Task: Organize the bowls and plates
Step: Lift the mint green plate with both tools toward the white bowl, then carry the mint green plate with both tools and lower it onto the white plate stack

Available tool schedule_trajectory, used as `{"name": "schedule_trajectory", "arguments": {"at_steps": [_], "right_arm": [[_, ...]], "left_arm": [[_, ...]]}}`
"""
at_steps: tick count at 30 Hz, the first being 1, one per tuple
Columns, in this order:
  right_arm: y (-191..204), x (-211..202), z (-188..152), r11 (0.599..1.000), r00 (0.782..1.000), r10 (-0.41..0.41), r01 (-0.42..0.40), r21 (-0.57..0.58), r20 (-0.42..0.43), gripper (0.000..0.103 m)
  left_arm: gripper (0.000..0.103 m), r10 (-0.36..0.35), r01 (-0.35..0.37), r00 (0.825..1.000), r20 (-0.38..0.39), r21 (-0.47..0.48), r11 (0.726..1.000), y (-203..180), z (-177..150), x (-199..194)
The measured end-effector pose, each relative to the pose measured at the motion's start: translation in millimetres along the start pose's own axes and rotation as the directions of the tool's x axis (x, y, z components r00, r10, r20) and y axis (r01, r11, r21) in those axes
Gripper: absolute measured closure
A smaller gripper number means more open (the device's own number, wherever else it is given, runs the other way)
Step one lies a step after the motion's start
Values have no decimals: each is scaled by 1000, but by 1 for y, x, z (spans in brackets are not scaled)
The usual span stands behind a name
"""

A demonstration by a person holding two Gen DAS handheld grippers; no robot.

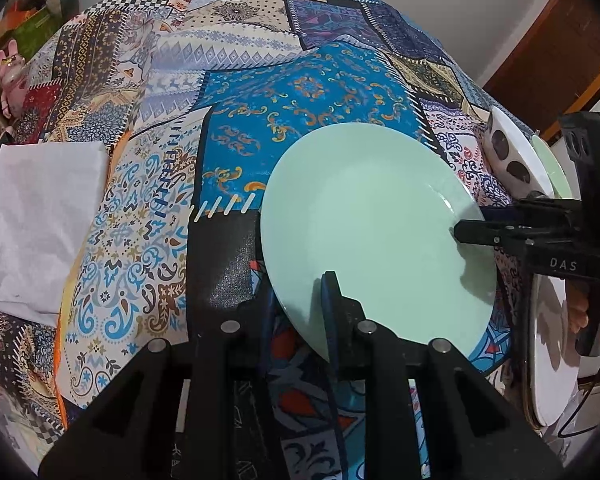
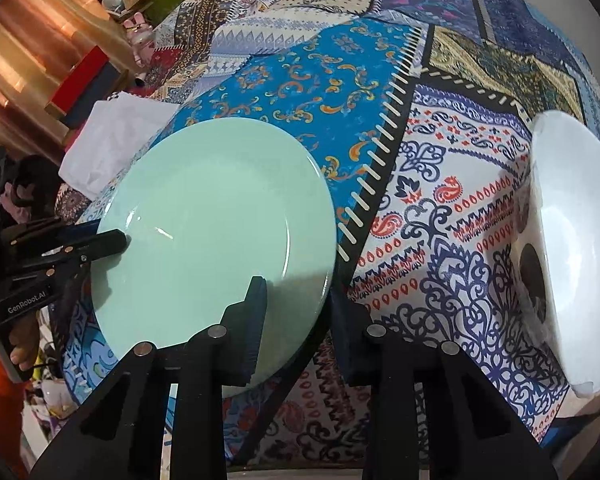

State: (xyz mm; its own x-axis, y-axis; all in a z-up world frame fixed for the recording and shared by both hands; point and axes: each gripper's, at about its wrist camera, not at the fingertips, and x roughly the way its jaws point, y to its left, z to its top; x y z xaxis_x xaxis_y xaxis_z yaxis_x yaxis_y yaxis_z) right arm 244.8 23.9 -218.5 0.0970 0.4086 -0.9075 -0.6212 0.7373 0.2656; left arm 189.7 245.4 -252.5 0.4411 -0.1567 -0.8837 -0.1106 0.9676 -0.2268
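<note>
A pale green plate [image 1: 372,232] is held over the patchwork cloth, and it also shows in the right wrist view [image 2: 216,224]. My left gripper [image 1: 300,300] is shut on its near rim, one finger above and one below. My right gripper [image 2: 296,312] straddles the plate's opposite rim with one finger on top and the other below, jaws fairly wide. The right gripper also appears at the plate's right rim in the left wrist view [image 1: 500,236]. The left gripper appears at the left in the right wrist view [image 2: 80,248].
A white bowl [image 2: 572,240] with dark spots on its outside stands at the right; in the left wrist view [image 1: 516,152] it sits before another green plate [image 1: 552,168]. White plates [image 1: 548,352] lie at the right edge. A white cloth [image 1: 32,220] lies at the left.
</note>
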Motion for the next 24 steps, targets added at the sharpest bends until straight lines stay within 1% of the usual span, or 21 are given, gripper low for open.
{"name": "schedule_trajectory", "arguments": {"at_steps": [3, 6, 13, 19, 24], "right_arm": [[2, -1, -1, 1000, 1000, -2, 1, 14, 13, 75], [-1, -3, -1, 999, 1000, 25, -26, 45, 7, 76], [10, -10, -10, 1000, 1000, 18, -18, 1, 19, 76], [16, -21, -13, 999, 998, 39, -39, 8, 49, 76], [20, -35, -17, 999, 996, 38, -38, 1, 75, 76]], "left_arm": [[81, 19, -19, 1000, 6, 4, 1000, -3, -1, -1], [80, 48, -48, 999, 17, 24, 999, -7, -4, -5], [80, 79, -80, 996, 47, 29, 996, -10, -10, -20], [81, 65, -65, 996, 67, 3, 998, -10, -16, -38], [80, 68, -69, 992, 106, 13, 997, -22, -22, -56]]}}
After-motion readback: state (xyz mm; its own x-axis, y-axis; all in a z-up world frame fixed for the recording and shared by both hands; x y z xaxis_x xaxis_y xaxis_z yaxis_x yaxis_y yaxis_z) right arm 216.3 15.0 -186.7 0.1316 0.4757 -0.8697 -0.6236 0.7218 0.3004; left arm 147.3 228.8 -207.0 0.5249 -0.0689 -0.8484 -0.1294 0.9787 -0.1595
